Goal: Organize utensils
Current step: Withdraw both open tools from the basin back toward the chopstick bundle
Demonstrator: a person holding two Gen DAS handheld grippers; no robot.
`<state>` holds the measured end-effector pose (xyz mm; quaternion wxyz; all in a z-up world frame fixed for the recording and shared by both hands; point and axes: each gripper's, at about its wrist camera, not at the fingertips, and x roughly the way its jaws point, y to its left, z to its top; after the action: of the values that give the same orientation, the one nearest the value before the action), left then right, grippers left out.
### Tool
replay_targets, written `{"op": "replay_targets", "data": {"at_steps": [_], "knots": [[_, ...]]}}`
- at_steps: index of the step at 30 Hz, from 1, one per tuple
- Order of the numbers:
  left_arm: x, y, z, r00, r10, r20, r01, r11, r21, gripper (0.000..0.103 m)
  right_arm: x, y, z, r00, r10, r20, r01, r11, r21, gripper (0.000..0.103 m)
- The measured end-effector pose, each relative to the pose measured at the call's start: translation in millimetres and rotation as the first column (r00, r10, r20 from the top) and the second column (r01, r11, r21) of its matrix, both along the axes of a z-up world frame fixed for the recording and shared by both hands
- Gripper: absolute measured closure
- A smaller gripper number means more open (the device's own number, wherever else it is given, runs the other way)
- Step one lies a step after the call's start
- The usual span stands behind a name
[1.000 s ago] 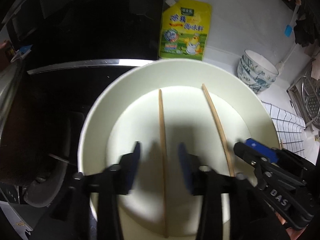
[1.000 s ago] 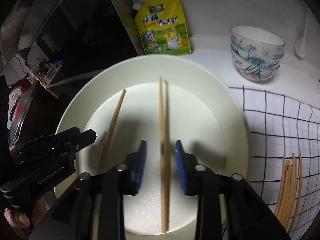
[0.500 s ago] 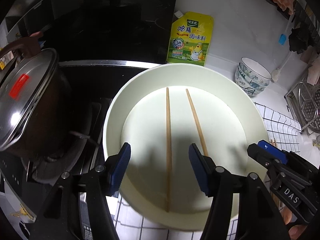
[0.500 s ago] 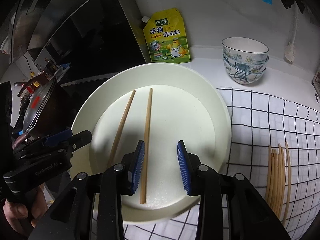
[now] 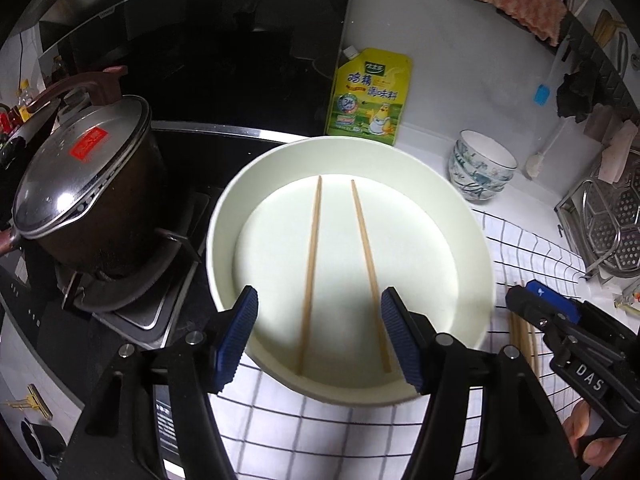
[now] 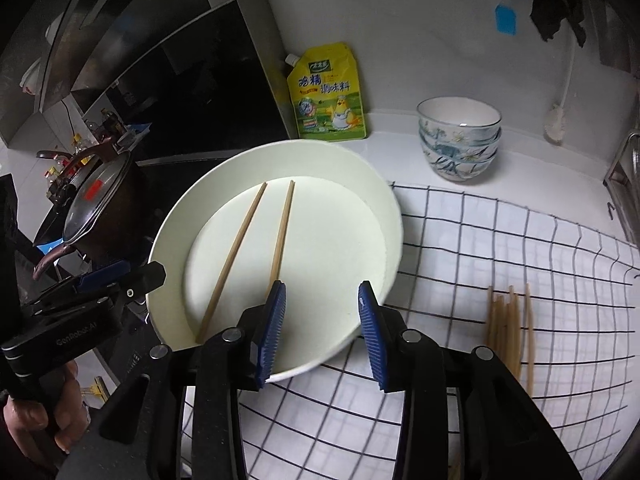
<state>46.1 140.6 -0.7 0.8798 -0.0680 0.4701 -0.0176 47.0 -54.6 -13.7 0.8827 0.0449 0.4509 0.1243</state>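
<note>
Wooden chopsticks [image 5: 312, 276], two of them, lie almost side by side, a little apart, on the flat bottom of the white plate [image 5: 460, 208], which sits on the checked cloth [image 6: 500, 240] on the worktop. The left tool [image 5: 316, 336] is opening and nothing is between its pads; the right tool [image 6: 320, 328] is opening too, empty, with one pad just over the near end of a stick. I judge the pair is now set down, so the good way is to lift both tools straight clear and not brush the ends. Only the right view shows the bundle of chopsticks [image 6: 508, 320] on the cloth clearly. Only the left view shows the pot [image 5: 84, 184] and the metal rack [image 5: 608, 216] well.
</note>
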Motion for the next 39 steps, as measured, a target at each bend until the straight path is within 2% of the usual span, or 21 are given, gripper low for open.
{"op": "replay_targets", "data": {"at_steps": [9,13,23,30,39], "knots": [[-14.1,-45.3,6.1,0.999,-0.043,-0.002,0.043,0.999,-0.012,0.04,-21.1,-53.9,9.3,0.999,-0.04,0.014,0.04,0.999,-0.025,0.062],[-17.3,-67.9,8.0,0.998,-0.069,0.002,0.069,0.997,-0.021,0.033,-30.0,-78.8,8.4,0.998,-0.07,0.008,0.07,0.997,-0.027,0.06],[-22.1,-131.0,6.1,0.984,-0.175,0.001,0.175,0.984,-0.03,0.03,-52.8,-141.4,2.0,0.985,-0.173,-0.002,0.173,0.984,-0.051,0.054],[-27.2,-173.4,-2.7,0.97,-0.242,-0.013,0.241,0.97,-0.037,0.026,-60.2,-177.1,-8.9,0.977,-0.213,-0.017,0.211,0.973,-0.092,0.05],[-30.8,-205.2,-19.1,0.961,-0.272,-0.046,0.271,0.962,-0.029,0.023,-63.0,-206.5,-39.6,0.977,-0.198,-0.075,0.188,0.975,-0.12,0.044]]}}
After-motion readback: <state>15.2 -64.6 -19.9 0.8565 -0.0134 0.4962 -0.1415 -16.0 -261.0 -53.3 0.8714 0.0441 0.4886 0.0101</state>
